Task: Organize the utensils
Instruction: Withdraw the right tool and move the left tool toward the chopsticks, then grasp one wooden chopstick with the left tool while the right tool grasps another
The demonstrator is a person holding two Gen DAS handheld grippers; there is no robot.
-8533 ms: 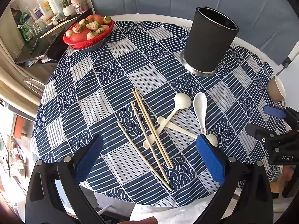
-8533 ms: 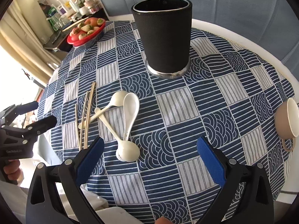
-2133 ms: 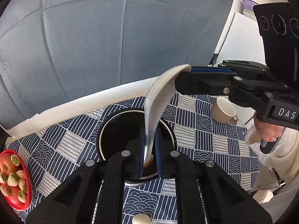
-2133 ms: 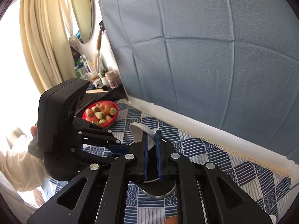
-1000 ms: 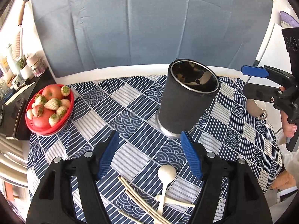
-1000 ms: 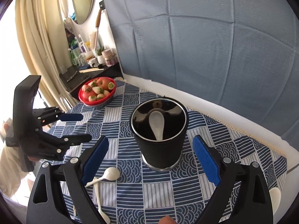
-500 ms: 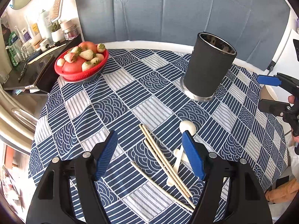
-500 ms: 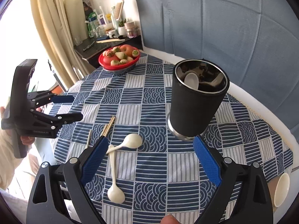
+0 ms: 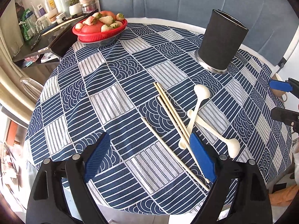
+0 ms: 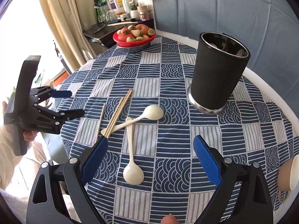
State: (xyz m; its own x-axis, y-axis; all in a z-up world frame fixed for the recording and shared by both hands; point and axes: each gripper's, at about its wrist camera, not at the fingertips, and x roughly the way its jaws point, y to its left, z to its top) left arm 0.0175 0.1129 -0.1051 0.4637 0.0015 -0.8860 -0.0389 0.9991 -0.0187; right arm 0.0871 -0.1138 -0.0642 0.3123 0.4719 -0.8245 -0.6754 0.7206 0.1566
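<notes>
Two cream spoons (image 9: 198, 112) lie crossed on the blue patterned tablecloth (image 9: 115, 100), beside several chopsticks (image 9: 172, 115). The black utensil holder (image 9: 222, 41) stands upright at the back right. My left gripper (image 9: 149, 155) hovers over the near ends of the chopsticks; its jaws are opening and the pads touch nothing. In the right wrist view my right gripper (image 10: 151, 160) is open above the nearer spoon (image 10: 132, 171), with the chopsticks (image 10: 117, 115) to its left and the holder (image 10: 218, 74) behind. Each gripper shows in the other's view: right gripper (image 9: 278, 100), left gripper (image 10: 72, 103).
A red basket of fruit (image 9: 99, 28) sits at the far left of the table. A beige cup (image 10: 287, 177) lies near the right edge. A dark side shelf with bottles and jars (image 10: 119, 18) stands beyond the table, and a grey curtain hangs behind.
Both grippers have pulled back from the holder and sunk toward the table, so the spoons and chopsticks now lie close below them. The left jaws stand wider than before.
</notes>
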